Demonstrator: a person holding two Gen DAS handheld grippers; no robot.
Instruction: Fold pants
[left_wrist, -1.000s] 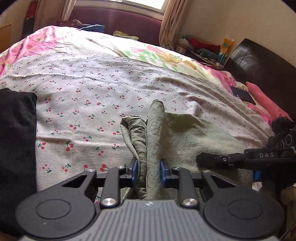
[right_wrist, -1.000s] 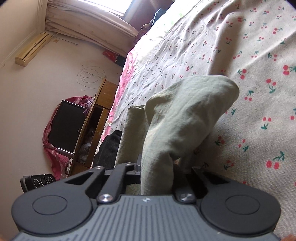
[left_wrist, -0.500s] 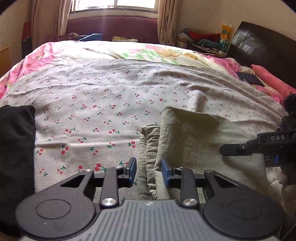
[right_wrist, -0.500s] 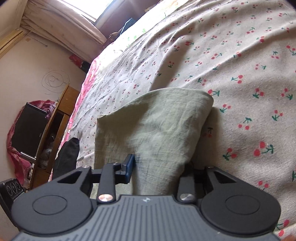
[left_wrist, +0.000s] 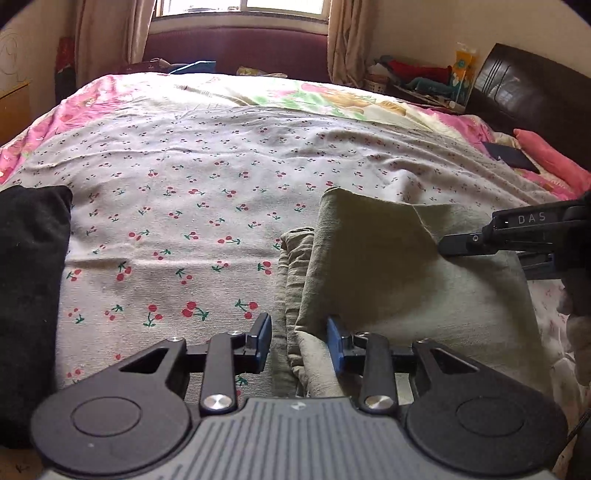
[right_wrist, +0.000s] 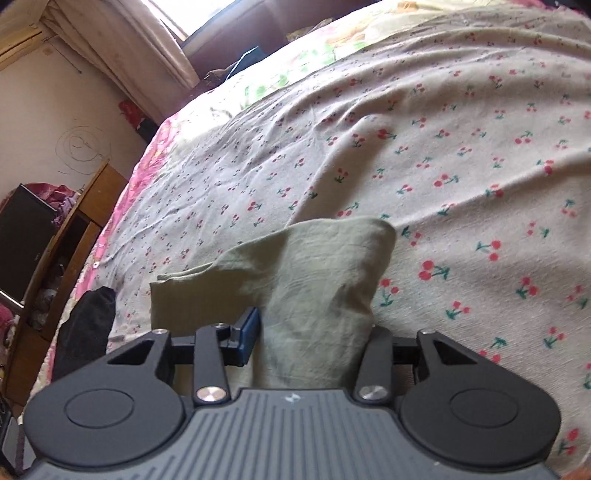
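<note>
The olive-green pants (left_wrist: 388, 266) lie folded in a flat stack on the cherry-print sheet (left_wrist: 184, 206), right of centre. My left gripper (left_wrist: 298, 341) is at the stack's near left corner. Its jaws are opening, and the folded edge lies loose between the blue pads (left_wrist: 263, 339). One of the right gripper's fingers (left_wrist: 465, 242) rests on top of the stack at the right. In the right wrist view the pants (right_wrist: 325, 280) run up between the jaws of the right gripper (right_wrist: 310, 334), which stands open. Its left pad (right_wrist: 249, 332) shows; cloth hides the right pad.
A black garment (left_wrist: 29, 295) lies at the bed's near left edge, also seen as the black garment (right_wrist: 85, 332). A dark headboard (left_wrist: 535, 96), a pink pillow (left_wrist: 546, 158) and a dark flat object (left_wrist: 511, 157) sit far right. A wooden cabinet (right_wrist: 74, 229) stands beside the bed.
Both grippers opened and let go of the pants. The cloth they held bunched up has dropped flat onto the stack. The left gripper sank and tipped up; the right one swung round.
</note>
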